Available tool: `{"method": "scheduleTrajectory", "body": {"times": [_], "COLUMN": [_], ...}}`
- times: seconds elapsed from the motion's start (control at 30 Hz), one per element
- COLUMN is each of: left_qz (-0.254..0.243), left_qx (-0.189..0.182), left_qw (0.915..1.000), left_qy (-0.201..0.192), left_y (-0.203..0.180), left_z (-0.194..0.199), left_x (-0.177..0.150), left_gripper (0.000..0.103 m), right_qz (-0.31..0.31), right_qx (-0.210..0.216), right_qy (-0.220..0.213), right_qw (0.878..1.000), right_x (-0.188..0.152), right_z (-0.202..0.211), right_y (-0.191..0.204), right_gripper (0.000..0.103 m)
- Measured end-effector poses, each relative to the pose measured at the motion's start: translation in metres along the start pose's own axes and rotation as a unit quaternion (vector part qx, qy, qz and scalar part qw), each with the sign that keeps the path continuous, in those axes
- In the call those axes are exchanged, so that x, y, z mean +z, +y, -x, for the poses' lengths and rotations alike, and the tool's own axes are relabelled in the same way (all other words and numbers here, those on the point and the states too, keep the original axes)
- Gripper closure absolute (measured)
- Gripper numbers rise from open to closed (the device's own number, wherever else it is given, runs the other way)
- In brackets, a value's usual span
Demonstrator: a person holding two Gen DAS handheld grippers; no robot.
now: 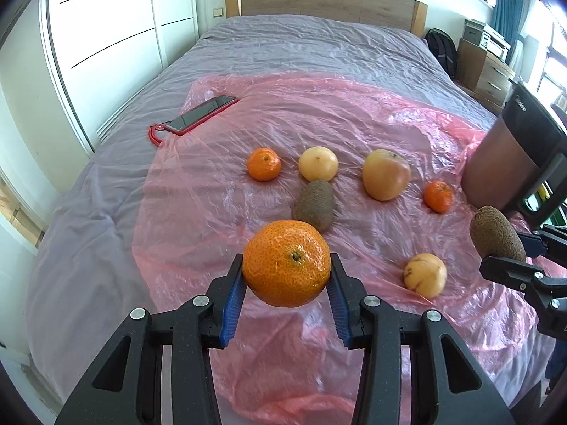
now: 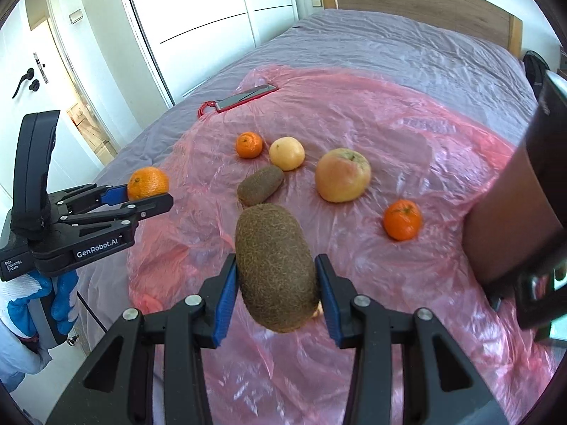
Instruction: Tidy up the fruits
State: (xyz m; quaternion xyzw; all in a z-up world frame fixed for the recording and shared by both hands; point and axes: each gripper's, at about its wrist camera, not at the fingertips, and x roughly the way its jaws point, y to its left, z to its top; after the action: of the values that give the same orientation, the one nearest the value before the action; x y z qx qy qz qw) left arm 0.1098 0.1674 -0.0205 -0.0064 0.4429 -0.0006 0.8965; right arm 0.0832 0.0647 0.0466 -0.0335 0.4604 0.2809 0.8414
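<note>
Mandarin (image 1: 287,264) is up off the bed, pinched at its widest part between my left gripper (image 1: 286,271) pads, stem end facing the cam. Left fingers clamped on it, both blue pads touching the rind. Feels like a light load by the look, but the skin's soft and glossy, so I'd judge it bruises if I squeeze harder; hold at the equator is the right spot.

Right gripper (image 2: 275,283) is closed on a kiwi (image 2: 276,269), gripped across its short axis, long end poking fwd past the fingertips. Fuzzy skin should give decent friction; fruit's soft tho, easy on the pressure.

Ahead of the left fingers: a 2nd kiwi (image 1: 314,205) lying on the pink plastic sheet (image 1: 212,184), then a small mandarin (image 1: 264,164) just beside a pale yellow citrus (image 1: 318,163), touching or not I can't tell. Fwd-right, a big yellow-pink grapefruit-type fruit (image 1: 386,174) and another small mandarin (image 1: 438,196). Right of the fingers, close in, a blotchy yellow fruit (image 1: 424,275).

Far fwd-left at the sheet edge, a phone in a red case (image 1: 202,115).

Sorting by kind looks barely begun; like fruits aren't grouped yet.
</note>
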Motion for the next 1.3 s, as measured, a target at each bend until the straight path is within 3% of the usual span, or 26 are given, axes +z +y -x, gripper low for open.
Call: {"method": "scheduleTrajectory", "body": {"times": [0.4, 0.73, 1.3], "left_qz": [-0.019, -0.037, -0.103], "left_qx": [-0.024, -0.037, -0.066], "left_qw": [0.9995, 0.9982, 0.9914], "left_qy": [-0.009, -0.028, -0.046], "left_y": [-0.044, -0.081, -0.181], "left_z": [0.043, 0.076, 0.123], "left_x": [-0.03, -0.035, -0.044], "left_gripper": [0.064, 0.064, 0.064], "right_qz": [-0.027, -0.056, -0.105], "right_qx": [-0.021, -0.042, -0.068], "right_qy": [-0.01, -0.026, -0.059], "right_qw": [0.999, 0.997, 0.99], "right_x": [-0.049, -0.083, -0.132], "right_z": [0.054, 0.095, 0.157], "right_y": [-0.019, -0.045, -0.101], "right_gripper": [0.094, 0.094, 0.094]}}
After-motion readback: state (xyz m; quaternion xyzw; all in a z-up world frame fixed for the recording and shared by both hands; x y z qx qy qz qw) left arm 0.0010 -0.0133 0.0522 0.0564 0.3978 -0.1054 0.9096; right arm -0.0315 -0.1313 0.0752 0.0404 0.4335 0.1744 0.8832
